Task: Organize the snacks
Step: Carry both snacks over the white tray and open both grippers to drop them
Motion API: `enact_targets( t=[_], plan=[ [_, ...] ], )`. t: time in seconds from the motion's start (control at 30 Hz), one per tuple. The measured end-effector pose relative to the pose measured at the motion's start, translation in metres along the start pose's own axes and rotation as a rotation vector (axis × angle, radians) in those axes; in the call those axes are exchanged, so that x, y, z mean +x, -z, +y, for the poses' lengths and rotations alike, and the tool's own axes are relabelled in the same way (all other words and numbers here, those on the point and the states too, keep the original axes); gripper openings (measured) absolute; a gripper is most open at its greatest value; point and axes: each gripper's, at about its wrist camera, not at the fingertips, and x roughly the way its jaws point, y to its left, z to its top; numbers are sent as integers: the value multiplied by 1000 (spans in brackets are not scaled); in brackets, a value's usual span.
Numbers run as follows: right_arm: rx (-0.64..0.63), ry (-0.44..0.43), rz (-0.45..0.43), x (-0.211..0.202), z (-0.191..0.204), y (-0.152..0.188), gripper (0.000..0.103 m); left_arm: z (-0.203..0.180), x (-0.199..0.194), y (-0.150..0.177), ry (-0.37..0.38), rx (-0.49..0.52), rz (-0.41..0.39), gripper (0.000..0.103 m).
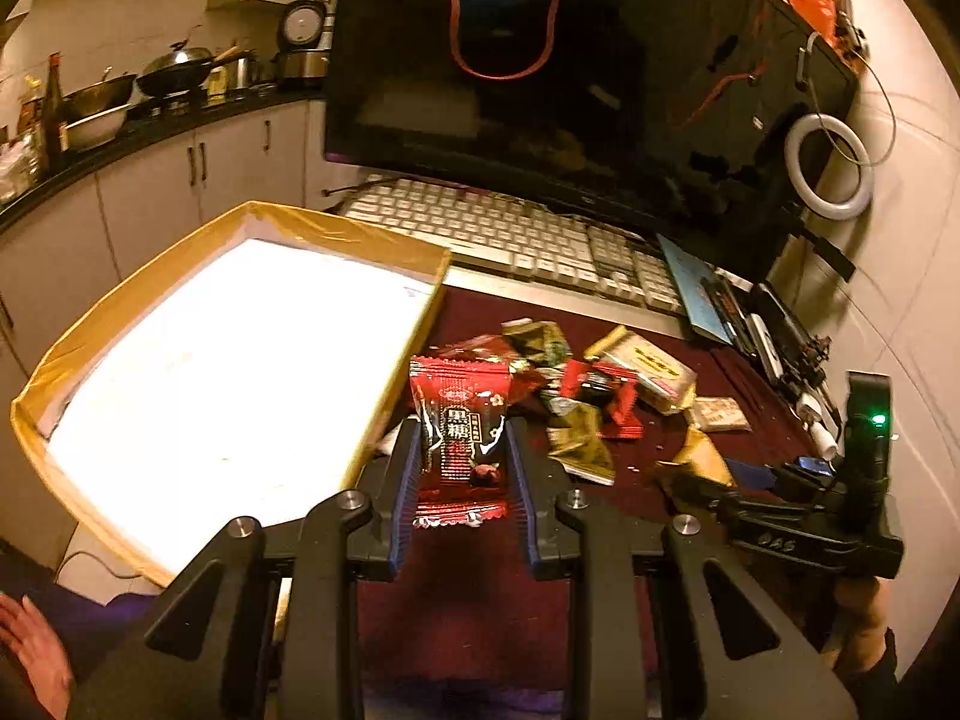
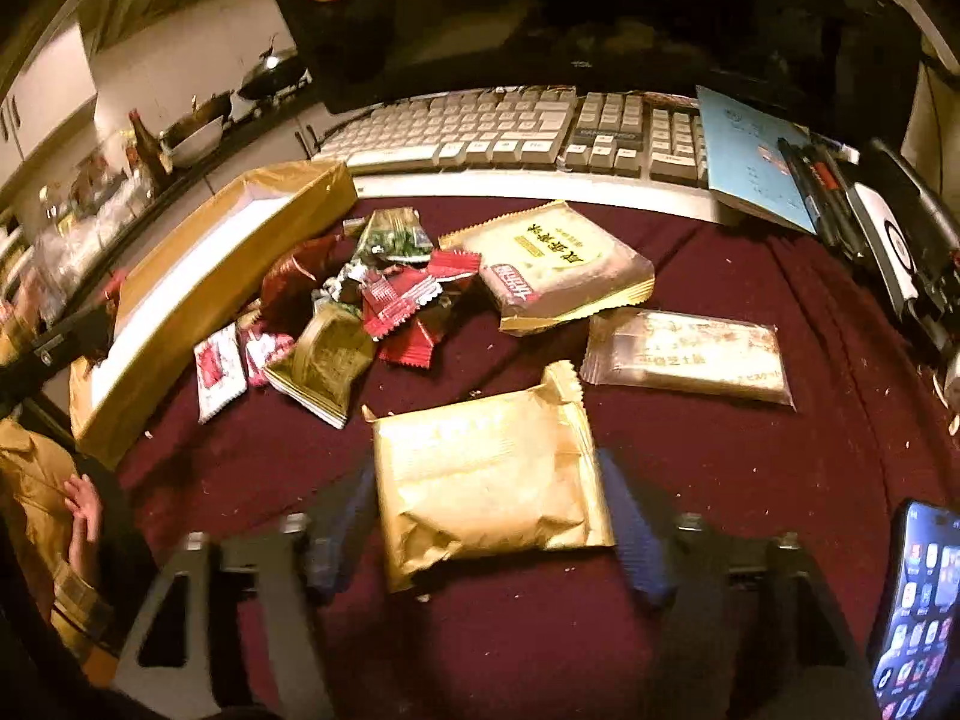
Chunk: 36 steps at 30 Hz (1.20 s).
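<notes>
Left gripper (image 1: 461, 468) pinches red candy packet (image 1: 459, 420): clear the cardboard box (image 1: 384, 420) wall before release. Right gripper (image 2: 489, 516) spread around gold packet (image 2: 486, 480); centre, then close.

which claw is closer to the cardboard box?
Left. The left claw, gripping a red candy packet, is beside the cardboard box; the right claw is farther, around a gold packet.

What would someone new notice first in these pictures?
Probably the red candy packet pinched upright in the left gripper, beside the brightly lit cardboard box. Next, the gold snack pack lying on the dark red cloth between the right gripper's jaws, with a heap of small wrappers behind it.
</notes>
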Motion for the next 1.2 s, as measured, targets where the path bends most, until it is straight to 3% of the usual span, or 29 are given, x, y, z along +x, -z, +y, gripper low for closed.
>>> enact_targets(
  t=[0.1, 0.2, 0.37, 0.5, 0.73, 1.03, 1.2],
  plan=[
    [-6, -17, -9, -6, 2, 2, 59, 13, -2, 0, -15, -27, -6, 25],
    [-1, -49, -77, -24, 11, 0, 59, 25, -4, -2, -46, -48, -5, 25],
    [-82, -159, -172, -50, 57, -23, 59, 42, -6, -5, -200, -71, -17, 25],
    [-166, -280, -149, -34, 111, -46, 59, 59, -6, -4, -315, -90, -15, 25],
    [-255, -362, -59, 27, 174, -80, 59, 91, 2, -3, -404, -133, 24, 25],
    [-406, -333, 35, 84, 241, -79, 60, 125, 10, -6, -444, -180, 55, 25],
    [-553, -225, 50, 85, 263, -54, 60, 126, 22, -8, -438, -160, 92, 25]
  ],
)
